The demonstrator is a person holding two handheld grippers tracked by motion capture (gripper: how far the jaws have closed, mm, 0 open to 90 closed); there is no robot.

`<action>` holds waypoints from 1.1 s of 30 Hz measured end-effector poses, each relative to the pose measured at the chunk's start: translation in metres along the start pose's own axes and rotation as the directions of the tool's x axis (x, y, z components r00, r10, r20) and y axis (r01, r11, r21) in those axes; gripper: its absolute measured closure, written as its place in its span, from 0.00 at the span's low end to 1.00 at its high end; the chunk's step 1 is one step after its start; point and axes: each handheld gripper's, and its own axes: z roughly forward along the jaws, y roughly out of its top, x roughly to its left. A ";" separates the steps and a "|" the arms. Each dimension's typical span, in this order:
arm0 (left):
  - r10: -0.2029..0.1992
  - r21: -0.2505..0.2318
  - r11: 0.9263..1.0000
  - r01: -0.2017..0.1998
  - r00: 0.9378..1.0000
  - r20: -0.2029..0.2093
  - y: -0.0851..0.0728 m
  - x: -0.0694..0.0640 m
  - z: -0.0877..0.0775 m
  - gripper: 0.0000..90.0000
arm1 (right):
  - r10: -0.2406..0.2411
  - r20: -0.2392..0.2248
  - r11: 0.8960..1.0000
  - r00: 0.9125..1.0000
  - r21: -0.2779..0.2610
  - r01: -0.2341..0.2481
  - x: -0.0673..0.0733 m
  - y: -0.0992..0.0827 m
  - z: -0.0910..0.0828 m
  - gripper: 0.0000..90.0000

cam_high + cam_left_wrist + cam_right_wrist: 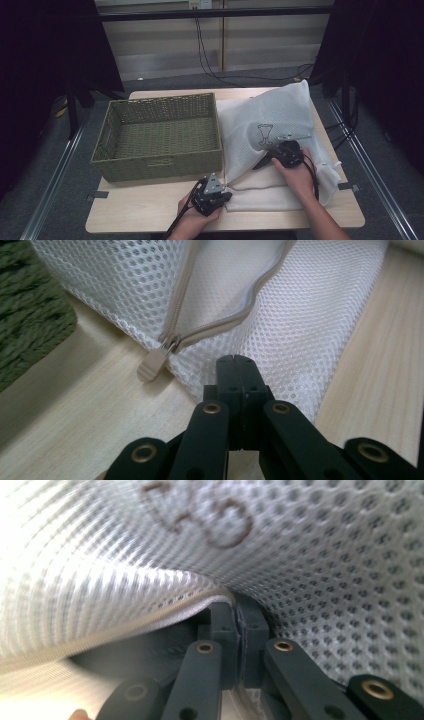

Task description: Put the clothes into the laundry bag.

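Note:
A white mesh bag (280,125) with a beige zipper lies on the right half of the wooden table (150,210). My right gripper (265,161) is shut on the bag's upper zipper edge (150,620) and holds that flap up like a tent, the printed goblet mark (265,134) facing me. My left gripper (227,196) is shut at the bag's near left corner. Its tips (233,362) lie over the lower mesh layer (310,320), just right of the metal zipper pull (152,365). I cannot see mesh between the left jaws.
An empty green woven basket (150,162) stands on the left half of the table, its wall (30,325) close beside the left gripper. Black cables hang at the back wall. The table's front edge is near both hands.

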 end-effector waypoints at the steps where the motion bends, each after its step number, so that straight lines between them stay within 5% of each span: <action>1: 0.009 -0.003 1.000 -0.009 1.000 -0.005 0.000 -0.001 0.000 1.00 | -0.007 -0.029 1.000 1.000 -0.016 0.006 0.002 -0.001 -0.005 0.98; 3: 0.008 -0.002 1.000 -0.008 1.000 -0.006 0.000 0.000 0.000 1.00 | -0.035 -0.101 0.998 0.994 -0.047 0.030 0.006 -0.006 -0.021 0.98; 8: -0.003 -0.001 1.000 0.003 1.000 -0.007 0.000 0.000 0.000 1.00 | -0.064 -0.179 0.997 0.982 -0.055 0.055 0.014 -0.021 -0.054 0.96; 13: -0.022 0.002 1.000 0.022 0.999 -0.028 0.001 0.002 0.000 1.00 | -0.063 -0.145 0.998 0.987 -0.017 0.061 0.009 -0.040 -0.068 0.98; 17: -0.046 -0.001 0.999 0.046 0.998 -0.032 0.001 0.002 0.000 1.00 | -0.020 -0.037 0.996 0.999 0.084 0.023 -0.007 -0.059 -0.068 0.98; 18: -0.046 -0.002 0.999 0.046 0.998 -0.034 0.001 0.002 0.000 1.00 | -0.019 -0.036 0.997 0.999 0.073 0.021 -0.012 -0.065 -0.065 0.98; 20: -0.049 -0.003 0.999 0.049 0.998 -0.030 0.001 0.003 0.000 1.00 | 0.059 -0.090 0.997 0.994 0.059 -0.054 -0.022 -0.069 -0.066 0.97; 24: -0.102 -0.012 0.995 0.102 0.994 0.027 -0.001 0.011 -0.002 1.00 | -0.005 -0.094 1.000 0.996 0.018 0.007 -0.018 -0.071 -0.077 0.65; 28: -0.150 -0.086 0.984 0.155 0.986 0.067 -0.002 0.020 -0.012 0.89 | 0.025 -0.124 0.994 0.992 -0.101 -0.037 -0.032 -0.074 -0.109 0.58; 29: -0.147 -0.112 0.982 0.153 0.987 0.060 -0.002 0.022 -0.016 0.86 | 0.042 -0.117 0.988 0.992 -0.141 -0.059 -0.039 -0.074 -0.119 0.57; 31: -0.133 -0.155 0.979 0.129 0.991 -0.015 0.000 0.025 -0.024 0.83 | 0.084 -0.066 0.977 0.994 -0.192 -0.095 -0.054 -0.076 -0.138 0.56; 33: -0.180 -0.212 0.962 0.170 0.983 -0.026 0.003 0.028 -0.028 0.79 | 0.119 0.037 0.971 0.992 -0.215 -0.108 -0.069 -0.079 -0.149 0.54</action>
